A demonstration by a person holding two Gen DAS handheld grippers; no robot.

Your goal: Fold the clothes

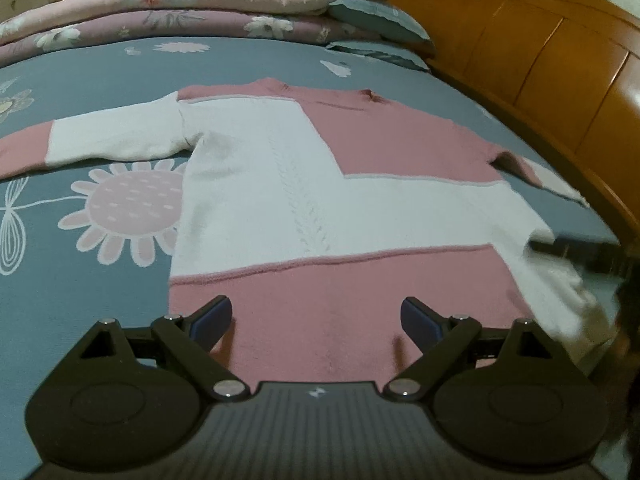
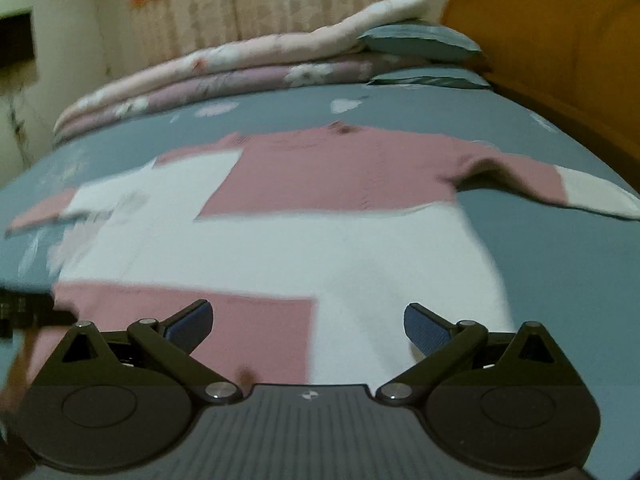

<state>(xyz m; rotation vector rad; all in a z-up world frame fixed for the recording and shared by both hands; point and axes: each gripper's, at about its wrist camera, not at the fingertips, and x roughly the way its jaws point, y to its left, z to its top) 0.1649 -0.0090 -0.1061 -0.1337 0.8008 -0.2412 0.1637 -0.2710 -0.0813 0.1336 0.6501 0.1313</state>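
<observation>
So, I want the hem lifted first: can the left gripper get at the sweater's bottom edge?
Probably yes. The left gripper is open over the sweater's pink hem band, and nothing lies between them on the bed sheet.

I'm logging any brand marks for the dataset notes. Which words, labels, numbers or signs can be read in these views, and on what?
No readable words or numbers in either view.
left gripper: a small white emblem on its body, a symbol, not text.
right gripper: the same kind of small emblem, no letters.
sweater: no visible label or print.
bedsheet: flower patterns only.
</observation>
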